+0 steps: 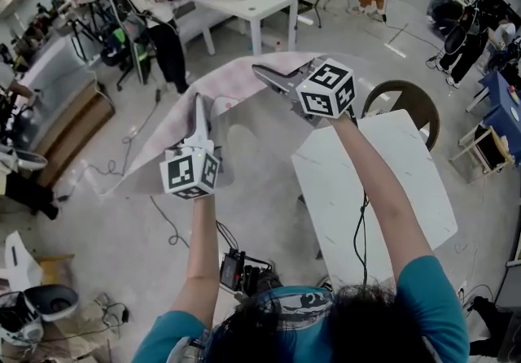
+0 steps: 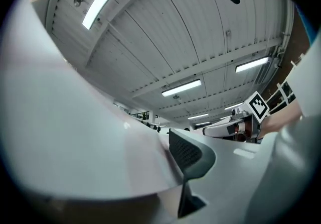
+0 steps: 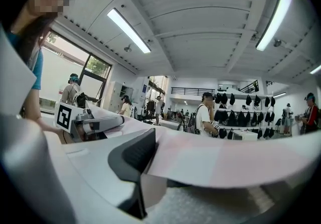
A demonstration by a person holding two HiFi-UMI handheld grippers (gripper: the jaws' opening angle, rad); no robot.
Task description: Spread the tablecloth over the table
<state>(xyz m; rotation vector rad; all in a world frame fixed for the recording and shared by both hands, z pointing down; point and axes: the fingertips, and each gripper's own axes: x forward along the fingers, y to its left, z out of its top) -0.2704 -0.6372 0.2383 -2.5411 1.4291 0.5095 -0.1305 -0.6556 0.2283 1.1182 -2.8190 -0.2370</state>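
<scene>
The pale pink checked tablecloth (image 1: 212, 97) hangs stretched in the air between my two raised grippers, and its far corner trails toward the floor at the left. My left gripper (image 1: 199, 102) is shut on one edge of it. In the left gripper view the tablecloth (image 2: 75, 132) covers one jaw, and only the dark pad (image 2: 188, 153) of the other shows. My right gripper (image 1: 263, 72) is shut on the other edge. In the right gripper view the tablecloth (image 3: 235, 160) runs out to the right from beside the dark pad (image 3: 134, 155). The bare white table (image 1: 383, 190) lies below my right arm.
A round wooden chair (image 1: 404, 102) stands beyond the table. A second white table (image 1: 248, 3) with a box on it is at the back, and a person (image 1: 151, 7) stands beside it. Cables (image 1: 167, 227) and gear (image 1: 244, 272) lie on the floor by my feet.
</scene>
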